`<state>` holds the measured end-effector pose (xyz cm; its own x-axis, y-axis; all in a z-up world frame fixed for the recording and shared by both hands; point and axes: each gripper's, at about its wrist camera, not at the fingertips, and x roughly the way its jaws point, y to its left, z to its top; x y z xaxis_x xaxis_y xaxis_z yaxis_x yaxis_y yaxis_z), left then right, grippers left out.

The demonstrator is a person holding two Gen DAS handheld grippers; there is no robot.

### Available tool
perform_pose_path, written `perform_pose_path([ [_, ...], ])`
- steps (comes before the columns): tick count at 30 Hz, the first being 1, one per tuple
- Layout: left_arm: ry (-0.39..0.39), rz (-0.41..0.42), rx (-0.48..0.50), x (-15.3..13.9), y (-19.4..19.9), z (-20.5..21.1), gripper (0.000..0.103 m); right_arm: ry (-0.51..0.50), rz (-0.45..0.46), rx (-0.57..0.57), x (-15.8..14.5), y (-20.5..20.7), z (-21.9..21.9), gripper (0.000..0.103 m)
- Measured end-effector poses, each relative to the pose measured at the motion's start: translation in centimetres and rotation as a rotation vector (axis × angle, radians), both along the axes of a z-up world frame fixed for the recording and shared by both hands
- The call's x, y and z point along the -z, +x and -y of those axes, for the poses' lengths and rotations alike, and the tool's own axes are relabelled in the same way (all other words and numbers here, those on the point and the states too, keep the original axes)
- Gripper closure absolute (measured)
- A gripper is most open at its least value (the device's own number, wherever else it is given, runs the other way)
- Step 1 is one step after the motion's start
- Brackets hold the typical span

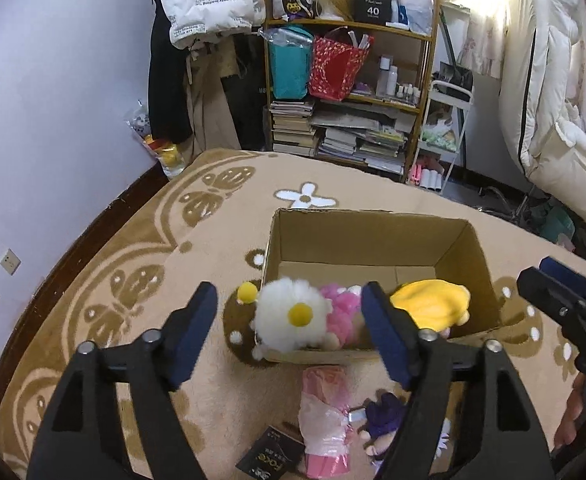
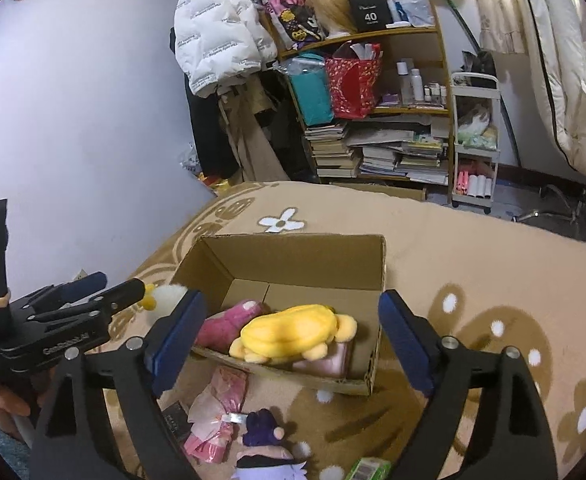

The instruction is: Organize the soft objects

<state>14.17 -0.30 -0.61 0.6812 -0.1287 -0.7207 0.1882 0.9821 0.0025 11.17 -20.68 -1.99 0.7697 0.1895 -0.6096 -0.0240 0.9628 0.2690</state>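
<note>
An open cardboard box (image 1: 373,236) (image 2: 293,256) stands on the bed blanket. Inside lie a yellow plush (image 1: 433,304) (image 2: 289,332), a pink plush (image 1: 341,312) (image 2: 229,320) and a white fluffy flower plush (image 1: 293,316) at the near left corner. My left gripper (image 1: 293,336) is open and empty, held just in front of the box. My right gripper (image 2: 289,340) is open and empty above the box's near edge. A pink plastic-wrapped bundle (image 1: 325,420) (image 2: 217,416) and a purple-haired doll (image 1: 381,420) (image 2: 261,436) lie on the blanket in front of the box.
A black packet (image 1: 269,460) lies near the bundle and a green packet (image 2: 369,470) by the doll. A cluttered bookshelf (image 1: 349,92) (image 2: 373,120), hanging coats (image 1: 209,0) and a white trolley (image 2: 475,140) stand beyond the bed. The wall (image 1: 53,120) is at left.
</note>
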Motion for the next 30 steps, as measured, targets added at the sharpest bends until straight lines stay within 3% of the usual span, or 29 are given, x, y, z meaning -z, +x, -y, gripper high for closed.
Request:
perform_pose_path([
  [2, -0.008, -0.016, 0.014, -0.3, -0.4, -0.1, 0.021, 0.015, -0.003, 0.008, -0.1, -0.5, 0.2, 0.002],
  [8, 0.012, -0.009, -0.019, -0.8, -2.1, -0.8, 0.001, 0.05, 0.0, 0.031, -0.1, -2.3, 0.9, 0.001],
  [18, 0.035, -0.096, -0.029, 1.7, -4.0, -1.4, 0.0, 0.049, -0.05, 0.039, 0.8, -4.9, 0.9, 0.0],
  [30, 0.036, -0.268, -0.083, 5.7, -4.2, -3.3, 0.0, 0.035, -0.151, 0.058, 3.5, -6.3, 1.0, 0.0],
])
